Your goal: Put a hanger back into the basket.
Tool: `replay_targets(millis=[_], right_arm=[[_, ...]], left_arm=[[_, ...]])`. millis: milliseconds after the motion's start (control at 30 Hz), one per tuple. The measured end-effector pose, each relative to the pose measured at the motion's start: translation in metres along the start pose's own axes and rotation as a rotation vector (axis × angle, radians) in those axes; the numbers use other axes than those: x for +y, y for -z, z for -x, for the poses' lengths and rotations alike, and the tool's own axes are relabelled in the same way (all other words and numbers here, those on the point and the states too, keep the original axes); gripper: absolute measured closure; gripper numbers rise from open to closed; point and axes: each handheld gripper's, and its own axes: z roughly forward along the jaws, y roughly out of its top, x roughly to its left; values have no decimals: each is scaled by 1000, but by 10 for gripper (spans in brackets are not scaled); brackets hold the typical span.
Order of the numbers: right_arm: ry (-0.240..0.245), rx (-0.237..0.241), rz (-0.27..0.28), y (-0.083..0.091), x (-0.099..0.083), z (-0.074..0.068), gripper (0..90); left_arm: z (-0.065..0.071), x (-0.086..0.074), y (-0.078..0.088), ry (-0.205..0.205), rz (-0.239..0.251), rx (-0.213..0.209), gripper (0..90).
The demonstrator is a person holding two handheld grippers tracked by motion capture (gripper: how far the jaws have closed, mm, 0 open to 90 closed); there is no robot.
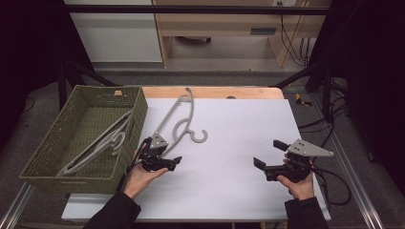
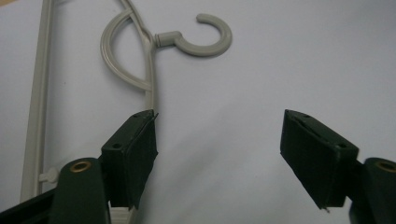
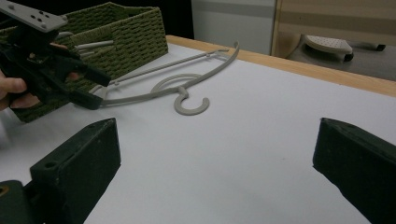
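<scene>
A grey plastic hanger (image 1: 184,119) lies flat on the white table sheet (image 1: 229,186), its hook (image 2: 205,42) curling toward the middle. My left gripper (image 1: 165,151) is down at the hanger's near end with its jaws open. In the left gripper view the hanger's arm (image 2: 150,84) runs in under the left jaw, and the gap of that gripper (image 2: 218,116) holds only bare sheet. My right gripper (image 1: 269,153) hovers open over the right part of the sheet, nothing between its jaws (image 3: 218,126). From there the hanger (image 3: 187,88) and the left gripper (image 3: 97,91) show farther off.
A green woven basket (image 1: 138,112) stands at the left edge of the table with another grey hanger (image 1: 100,143) lying inside. A wooden table strip (image 1: 215,91) runs along the far side. Cables trail off the right edge.
</scene>
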Motion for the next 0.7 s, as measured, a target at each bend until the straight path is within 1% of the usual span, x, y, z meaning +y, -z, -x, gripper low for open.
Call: replay_targets(millis=[167,200,233,267,333,367,400,433,500,633,667,700], right_arm=[[-2,1,-1,0,0,0,11],[-2,1,-2,-1,0,0,11],[3,1,-1,-1,0,0,12],[3,1,-3,-2,0,0,12],[4,2,-4,-2,0,0,11],[0,3,-4,-1,0,-1,12],[0,4,-2,-1,0,0,11],[0,4,-2,-1,0,-1,11],[-1,7,1,-1,0,0,12],[6,4,-4,-2,0,0,12],[4,5,-4,-2,0,0,12],[4,4,-3,-2,0,-1,11]], left_arm=[[-5,-4,-10,-2,-39,14,336],[-6,-5,-12,-5,-52,21,352],[-8,-6,-15,-4,-53,32,371],[-9,-6,-16,-2,-65,32,383],[-12,-7,-20,3,-75,42,406],[-13,-8,-21,2,-81,52,418],[-13,-9,-24,12,-78,58,431],[-14,-9,-24,5,-89,64,442],[-14,-9,-24,-5,-93,78,484],[-15,-9,-24,-14,-89,106,571],[-14,-9,-24,-10,-94,116,590],[-15,-9,-25,-11,-112,139,596]])
